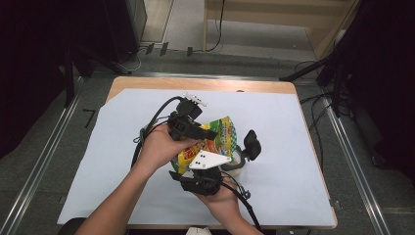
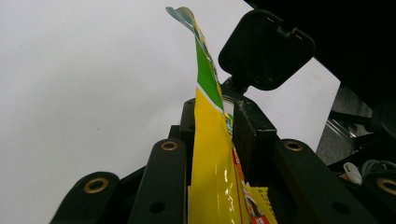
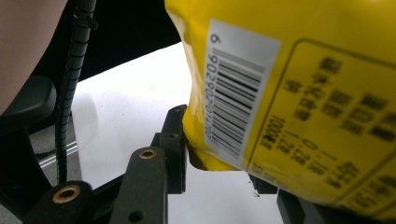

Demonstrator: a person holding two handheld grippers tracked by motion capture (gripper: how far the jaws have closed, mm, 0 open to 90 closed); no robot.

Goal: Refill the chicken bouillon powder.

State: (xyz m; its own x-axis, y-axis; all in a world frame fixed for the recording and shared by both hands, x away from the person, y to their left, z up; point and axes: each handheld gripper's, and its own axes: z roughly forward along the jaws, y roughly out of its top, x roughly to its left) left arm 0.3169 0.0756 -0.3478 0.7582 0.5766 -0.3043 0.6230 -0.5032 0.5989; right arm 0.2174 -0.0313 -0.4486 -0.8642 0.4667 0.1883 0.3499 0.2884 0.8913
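Pinching the yellow snack bag [image 1: 210, 142] mid-table, left gripper [image 2: 212, 140] was clamped on its flat seam; right gripper [image 3: 219, 163] gripped the bottom edge, prob. closed on it, though one jaw was hidden. Bag looked light, crinkly, slippery, so hold seams, not the belly. White sheet [image 1: 293, 147] had room all round; black-lidded container [image 1: 247, 152] sat just beside.

Barcode digits "6 902902…" on yellow pouch [image 3: 289, 93]
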